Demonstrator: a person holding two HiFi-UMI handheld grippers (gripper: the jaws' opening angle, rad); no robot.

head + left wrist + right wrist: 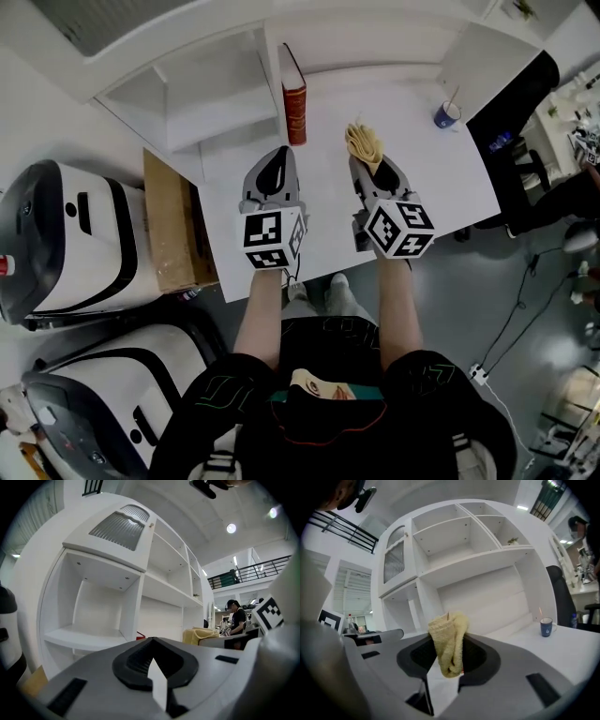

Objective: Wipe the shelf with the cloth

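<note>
Shelf (220,98): white open unit at the back left of the table (427,183); its compartments are bare in the head view.
Left tool (275,161): held low over the table in front of the shelf. In the left gripper view (153,662) the jaws are drawn together to a thin slit, with nothing between them.
Book (294,94): red-brown, standing upright on the table against the shelf's right side panel, between the two tool tips and further back.
Cloth (364,142): yellow, bunched and folded, pinched at its lower end and sticking up and forward. It is over the table just right of the book, apart from the shelf.
Right tool (368,161): clamped on the cloth, as the right gripper view (447,666) confirms; level with the left tool.
Cup (447,114): blue, on the table's far right, well apart from both tools.
</note>
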